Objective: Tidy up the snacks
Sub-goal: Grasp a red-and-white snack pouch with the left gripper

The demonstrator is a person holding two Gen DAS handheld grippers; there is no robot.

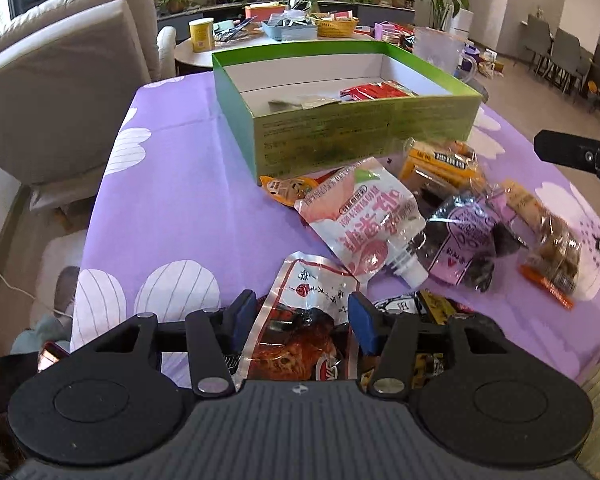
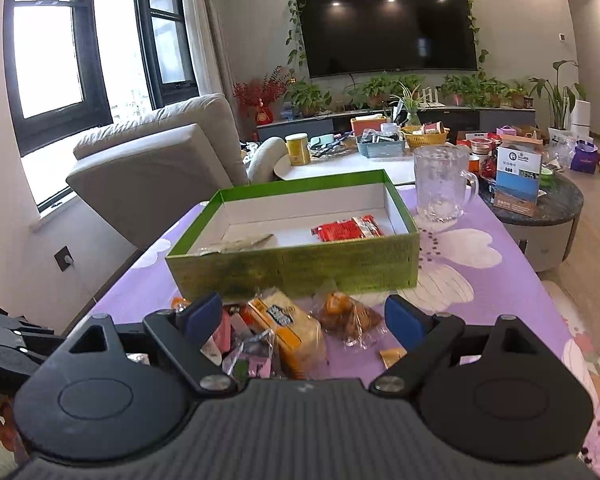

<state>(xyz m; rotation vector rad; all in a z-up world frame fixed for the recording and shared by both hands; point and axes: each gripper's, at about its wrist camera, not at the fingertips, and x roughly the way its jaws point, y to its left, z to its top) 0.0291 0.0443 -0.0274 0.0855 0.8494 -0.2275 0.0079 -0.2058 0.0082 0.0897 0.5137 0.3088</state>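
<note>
My left gripper is open and hovers low over the near end of the snack pile. A clear packet with red-brown food lies between its blue pads, and they do not press on it. Beyond it lie a pink-white spout pouch, a dark purple packet and a clear packet of brown pieces. My right gripper is open with nothing in it, above a yellow bread packet and a brown snack packet. The green box behind holds a red packet and a grey-green packet.
The table wears a purple flowered cloth. A glass pitcher stands behind the box at the right. A beige sofa is at the left, and a cluttered coffee table lies beyond.
</note>
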